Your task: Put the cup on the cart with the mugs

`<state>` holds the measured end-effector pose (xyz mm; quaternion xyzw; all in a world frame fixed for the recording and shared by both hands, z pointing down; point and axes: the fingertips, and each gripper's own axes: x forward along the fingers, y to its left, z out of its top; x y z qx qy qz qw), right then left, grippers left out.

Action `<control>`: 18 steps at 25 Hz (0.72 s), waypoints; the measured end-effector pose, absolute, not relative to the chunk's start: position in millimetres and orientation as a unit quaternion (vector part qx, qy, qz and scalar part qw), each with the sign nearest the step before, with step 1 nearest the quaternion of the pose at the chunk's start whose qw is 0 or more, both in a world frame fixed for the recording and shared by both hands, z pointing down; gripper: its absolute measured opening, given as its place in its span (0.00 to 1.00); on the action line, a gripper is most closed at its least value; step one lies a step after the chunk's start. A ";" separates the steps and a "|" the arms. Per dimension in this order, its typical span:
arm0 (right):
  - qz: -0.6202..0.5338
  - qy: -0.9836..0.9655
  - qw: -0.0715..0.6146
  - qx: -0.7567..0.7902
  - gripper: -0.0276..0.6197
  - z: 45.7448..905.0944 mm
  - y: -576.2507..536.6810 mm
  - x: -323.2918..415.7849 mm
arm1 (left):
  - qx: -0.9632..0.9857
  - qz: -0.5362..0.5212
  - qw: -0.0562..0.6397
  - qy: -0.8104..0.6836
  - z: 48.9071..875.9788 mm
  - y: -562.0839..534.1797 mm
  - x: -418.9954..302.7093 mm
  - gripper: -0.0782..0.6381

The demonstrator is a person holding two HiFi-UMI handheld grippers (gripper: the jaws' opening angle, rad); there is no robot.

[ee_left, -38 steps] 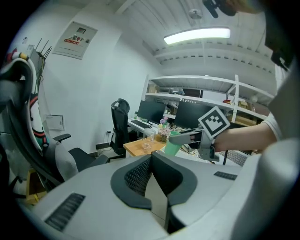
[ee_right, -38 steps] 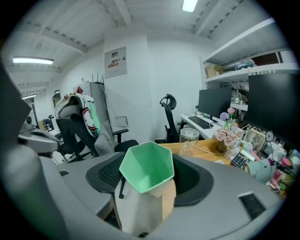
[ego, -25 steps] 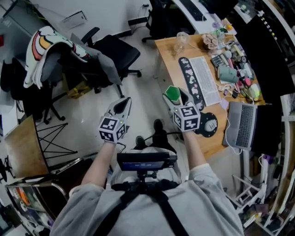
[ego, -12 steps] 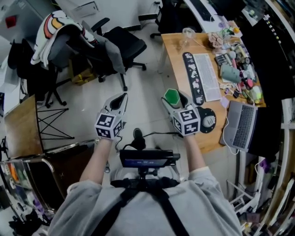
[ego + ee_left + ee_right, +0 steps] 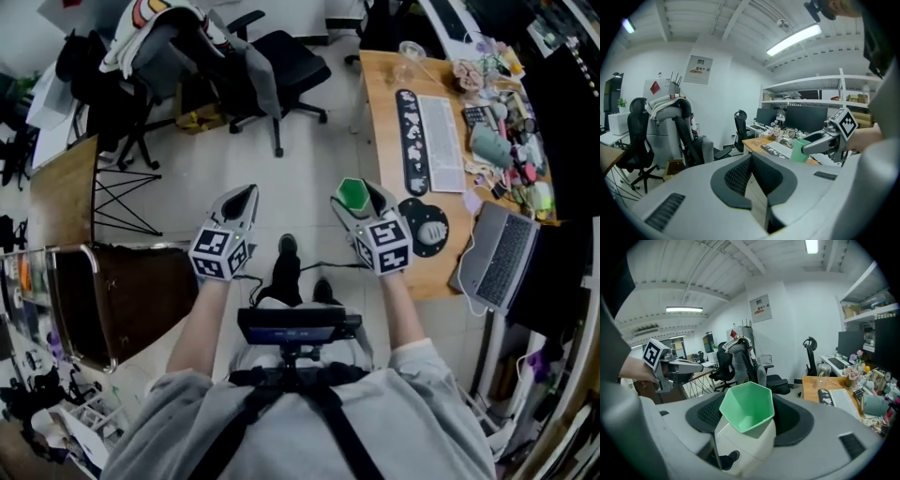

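Note:
A green cup (image 5: 352, 194) with a white lower half sits between the jaws of my right gripper (image 5: 355, 191), which is shut on it, mouth up. In the right gripper view the cup (image 5: 747, 411) fills the middle between the dark pads. My left gripper (image 5: 243, 195) hangs beside it over the floor, jaws shut with nothing in them. The left gripper view shows its tips (image 5: 751, 161) meeting, and the cup (image 5: 799, 150) off to the right. A metal-railed cart (image 5: 89, 251) with a dark brown top stands at lower left. No mugs can be made out.
A wooden desk (image 5: 385, 105) on the right carries a keyboard, a laptop (image 5: 502, 260) and clutter. Office chairs (image 5: 281, 54) draped with clothes stand ahead. A wooden folding table (image 5: 62, 192) is at left. The person's shoes (image 5: 286, 251) are on the tiled floor below the grippers.
The view has swung: the desk slid right and the cart came further into view at lower left. Both grippers keep their pose, and the cup stays in the right one.

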<state>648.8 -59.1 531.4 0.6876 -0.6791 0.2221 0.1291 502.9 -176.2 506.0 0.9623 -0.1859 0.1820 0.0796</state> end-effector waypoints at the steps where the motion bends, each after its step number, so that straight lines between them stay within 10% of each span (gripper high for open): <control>1: 0.223 -0.686 0.130 0.680 0.54 534.1 -54.1 642.9 | 0.960 0.185 0.081 -0.194 508.4 -167.1 494.5 0.11; 18: 0.205 -0.794 0.159 0.549 0.54 536.0 -53.1 509.2 | 0.909 0.182 0.111 -0.359 516.2 -102.8 335.4 0.11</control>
